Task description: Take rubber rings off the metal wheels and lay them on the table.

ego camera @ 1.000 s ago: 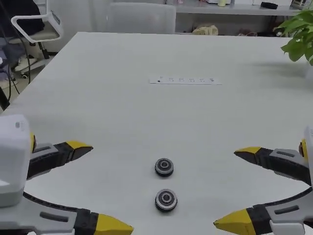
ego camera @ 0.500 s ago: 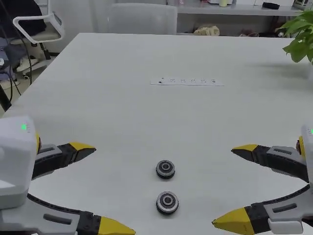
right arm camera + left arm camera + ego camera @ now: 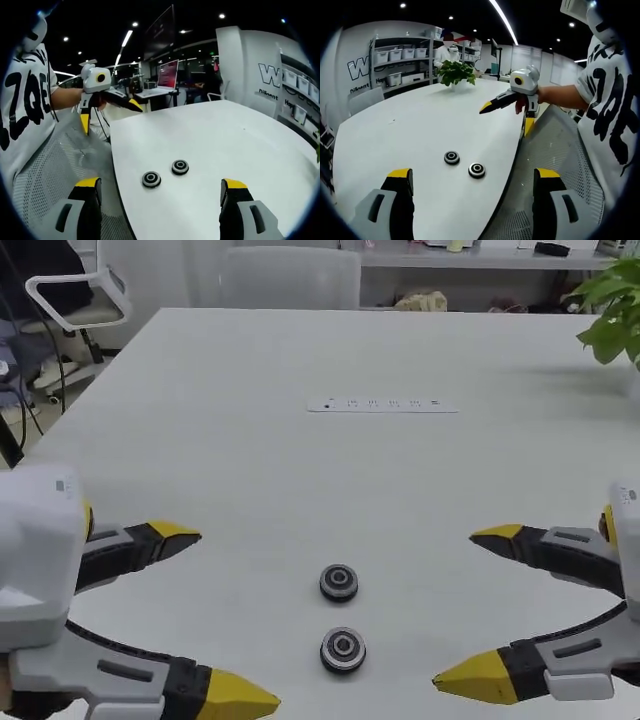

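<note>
Sitting flat on the white table (image 3: 250,470), close to its near edge, are two metal wheels, apart from each other: the far wheel (image 3: 339,582) lies just beyond the near wheel (image 3: 343,650). Each shows a dark rubber ring (image 3: 326,651) around a paler metal hub. Neither gripper touches them. The left gripper (image 3: 225,618) hangs to the left of the pair, its yellow-tipped jaws spread wide with nothing between them. The right gripper (image 3: 462,608) mirrors it on the right, jaws equally wide and holding nothing. Both point inward toward the wheels. Farther up the table a white power strip (image 3: 382,405) lies flat, well apart from the wheels. A leafy plant (image 3: 610,310) stands at the far right, and a grey chair (image 3: 290,278) sits behind the far edge.
</note>
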The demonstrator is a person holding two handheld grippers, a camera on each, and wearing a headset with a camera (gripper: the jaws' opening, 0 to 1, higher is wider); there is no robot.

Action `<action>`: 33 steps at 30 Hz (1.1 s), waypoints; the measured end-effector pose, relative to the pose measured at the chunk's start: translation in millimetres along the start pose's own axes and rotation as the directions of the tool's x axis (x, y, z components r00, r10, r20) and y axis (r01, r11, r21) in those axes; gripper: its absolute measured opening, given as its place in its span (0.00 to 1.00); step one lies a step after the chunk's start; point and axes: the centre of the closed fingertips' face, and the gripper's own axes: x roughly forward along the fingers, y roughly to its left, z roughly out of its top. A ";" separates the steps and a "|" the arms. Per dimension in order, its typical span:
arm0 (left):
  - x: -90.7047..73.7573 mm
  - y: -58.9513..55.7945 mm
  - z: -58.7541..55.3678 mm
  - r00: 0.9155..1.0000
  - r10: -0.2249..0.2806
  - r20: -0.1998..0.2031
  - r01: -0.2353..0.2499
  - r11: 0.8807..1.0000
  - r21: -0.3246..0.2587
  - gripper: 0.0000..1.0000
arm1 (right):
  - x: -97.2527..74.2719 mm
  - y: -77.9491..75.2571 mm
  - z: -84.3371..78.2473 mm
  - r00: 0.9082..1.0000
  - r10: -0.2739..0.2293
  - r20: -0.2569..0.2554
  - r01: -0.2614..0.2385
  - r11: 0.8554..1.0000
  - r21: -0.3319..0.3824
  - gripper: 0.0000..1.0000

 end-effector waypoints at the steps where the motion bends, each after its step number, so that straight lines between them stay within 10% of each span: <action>1: 0.7 -0.3 0.3 1.000 -0.003 -0.002 0.003 1.000 0.004 0.99 | 0.3 0.2 -0.2 1.000 0.001 -0.001 -0.001 1.000 -0.001 0.99; 33: 16.3 -2.7 -5.8 0.999 -0.049 -0.010 0.049 0.998 0.038 0.99 | 18.8 6.3 -7.8 0.996 0.078 -0.034 -0.081 0.994 -0.073 0.95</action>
